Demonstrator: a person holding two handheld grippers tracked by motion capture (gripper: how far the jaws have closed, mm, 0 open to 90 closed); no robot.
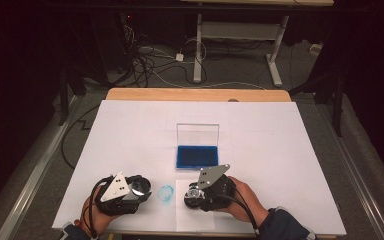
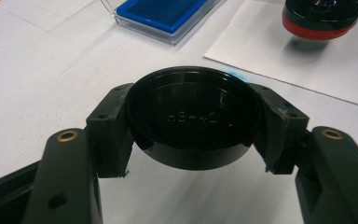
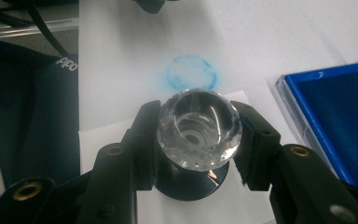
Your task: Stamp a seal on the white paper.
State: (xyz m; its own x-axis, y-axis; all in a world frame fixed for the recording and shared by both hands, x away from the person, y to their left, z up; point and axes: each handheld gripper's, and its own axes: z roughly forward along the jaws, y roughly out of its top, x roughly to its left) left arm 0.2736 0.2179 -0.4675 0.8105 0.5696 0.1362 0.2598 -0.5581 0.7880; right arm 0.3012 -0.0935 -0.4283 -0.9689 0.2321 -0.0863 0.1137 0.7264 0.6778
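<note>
My left gripper (image 2: pixel 193 125) is shut on a round black cap (image 2: pixel 193 116), held just above the white table cover; it is at the front left in the high view (image 1: pixel 141 188). My right gripper (image 3: pixel 198 136) is shut on the clear faceted knob (image 3: pixel 198 128) of a stamp with a black base (image 3: pixel 191 182). The stamp (image 2: pixel 324 18) shows a red underside and hangs a little above a white sheet of paper (image 2: pixel 298 60), casting a shadow on it. In the high view the right gripper (image 1: pixel 194 195) is over that sheet (image 1: pixel 195 220).
An open clear case with a blue ink pad (image 1: pixel 197 156) stands just beyond the sheet, lid upright. A blue ring smudge (image 1: pixel 166 194) marks the cover between the grippers. A white cover (image 1: pixel 280 150) spreads over the wooden table. A dark sleeve (image 3: pixel 32 116) lies at the left.
</note>
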